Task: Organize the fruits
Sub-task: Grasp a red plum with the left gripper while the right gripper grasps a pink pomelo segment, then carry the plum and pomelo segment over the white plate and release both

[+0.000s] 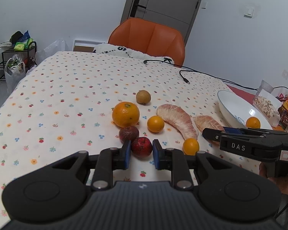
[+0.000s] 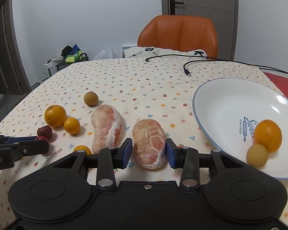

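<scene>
My left gripper [image 1: 141, 151] is open, its blue pads on either side of a small red fruit [image 1: 141, 146] on the tablecloth. A darker red fruit [image 1: 129, 133], a big orange [image 1: 126, 114], two small oranges [image 1: 155, 124] [image 1: 190, 146] and a brown fruit [image 1: 143, 96] lie around it. My right gripper [image 2: 149, 150] is open around the short peeled pomelo segment [image 2: 149, 143]; a gap shows at the left pad. A longer pomelo segment [image 2: 107, 125] lies to its left. The white bowl [image 2: 220, 103] holds an orange [image 2: 267, 135] and a brown fruit [image 2: 256, 155].
A black USB cable [image 2: 188, 71] lies at the table's far side before an orange chair [image 2: 177, 34]. A snack bag [image 1: 266, 105] stands beyond the bowl at the right edge. A rack with bags [image 1: 15, 57] stands off the table's left.
</scene>
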